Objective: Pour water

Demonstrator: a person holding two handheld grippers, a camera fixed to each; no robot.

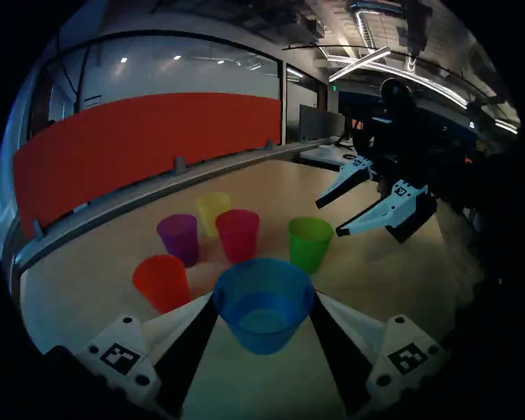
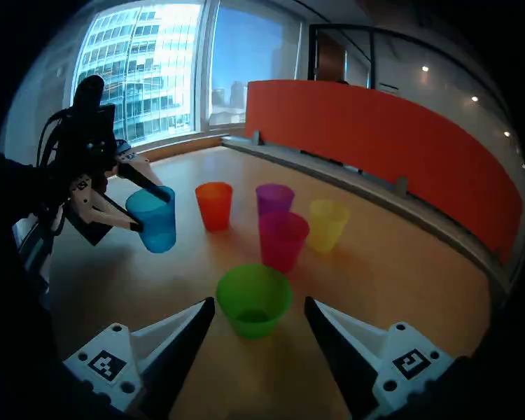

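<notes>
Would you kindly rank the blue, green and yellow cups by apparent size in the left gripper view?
1. blue cup, closest to the camera
2. green cup
3. yellow cup, farthest back
Nearness may explain the differences.

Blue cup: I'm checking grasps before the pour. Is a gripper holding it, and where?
Yes. The left gripper holds the blue cup by its upper wall, one finger on each side just below the rim.

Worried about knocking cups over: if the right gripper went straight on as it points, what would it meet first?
Most likely the green cup, centred just ahead of the open right gripper; the pink cup stands behind it.
</notes>
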